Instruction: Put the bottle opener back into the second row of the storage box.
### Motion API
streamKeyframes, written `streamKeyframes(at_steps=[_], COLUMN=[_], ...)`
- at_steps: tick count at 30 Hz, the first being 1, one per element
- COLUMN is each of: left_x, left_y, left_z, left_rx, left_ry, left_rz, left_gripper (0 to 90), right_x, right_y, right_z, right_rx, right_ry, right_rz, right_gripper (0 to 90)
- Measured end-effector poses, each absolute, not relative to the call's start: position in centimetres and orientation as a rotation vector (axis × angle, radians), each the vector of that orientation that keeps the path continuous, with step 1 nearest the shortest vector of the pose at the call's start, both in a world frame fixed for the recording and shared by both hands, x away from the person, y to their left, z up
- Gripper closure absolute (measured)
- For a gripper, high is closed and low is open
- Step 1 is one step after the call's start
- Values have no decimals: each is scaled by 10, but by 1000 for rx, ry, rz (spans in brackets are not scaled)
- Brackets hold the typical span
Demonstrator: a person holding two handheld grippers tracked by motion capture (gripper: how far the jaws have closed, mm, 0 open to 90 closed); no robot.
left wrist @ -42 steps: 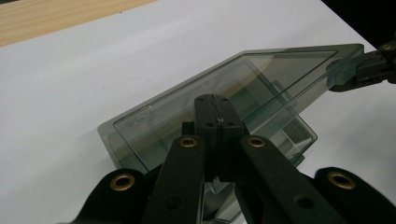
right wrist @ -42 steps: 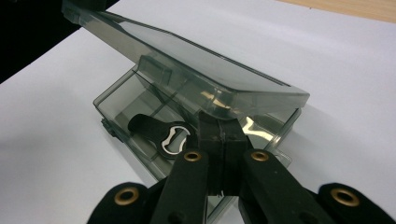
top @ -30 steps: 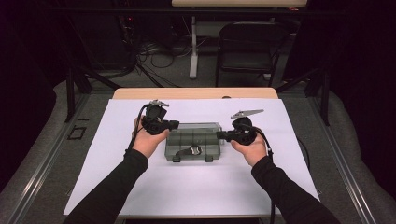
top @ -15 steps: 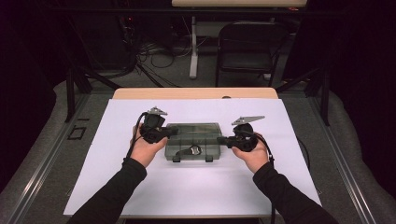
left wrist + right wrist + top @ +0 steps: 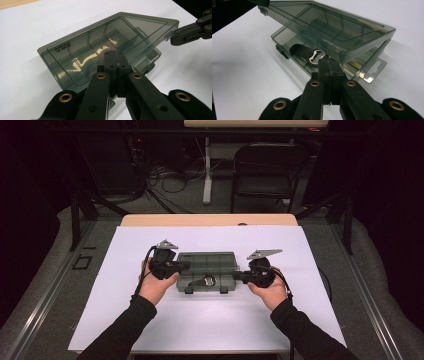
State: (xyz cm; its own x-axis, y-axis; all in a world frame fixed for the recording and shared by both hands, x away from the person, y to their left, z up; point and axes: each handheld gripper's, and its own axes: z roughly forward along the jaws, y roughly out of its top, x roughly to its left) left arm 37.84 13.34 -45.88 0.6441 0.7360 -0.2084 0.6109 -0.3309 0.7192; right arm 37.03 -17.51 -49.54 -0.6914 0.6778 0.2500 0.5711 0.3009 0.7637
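Smoky plastic box point(image 5: 206, 269) mid-desk point(image 5: 120, 320), lid ajar. Left claw point(image 5: 184, 266) and right claw point(image 5: 237, 276), both pressed together, flank its short edges; desk open around.

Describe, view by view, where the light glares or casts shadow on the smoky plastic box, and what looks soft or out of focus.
High view: the box is small and soft on the evenly lit white sheet, the surroundings dark. Left gripper view: bright streaks of glare run across the lid, and the left gripper is a little blurred. Right gripper view: the raised lid shades the bottle opener inside; a faint shadow lies right of the box.
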Motion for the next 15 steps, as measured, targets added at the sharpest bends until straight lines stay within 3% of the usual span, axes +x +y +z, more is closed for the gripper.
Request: streamKeyframes(at_steps=[15], left_x=[367], left_y=[139], left_z=[-470], left_rx=[2047], left_ry=[1037], left_rz=[189], left_gripper=[900], right_x=[361], right_y=[-175], right_z=[-503], right_rx=[1167], right_ry=[2431], right_rz=[1355], right_gripper=[900])
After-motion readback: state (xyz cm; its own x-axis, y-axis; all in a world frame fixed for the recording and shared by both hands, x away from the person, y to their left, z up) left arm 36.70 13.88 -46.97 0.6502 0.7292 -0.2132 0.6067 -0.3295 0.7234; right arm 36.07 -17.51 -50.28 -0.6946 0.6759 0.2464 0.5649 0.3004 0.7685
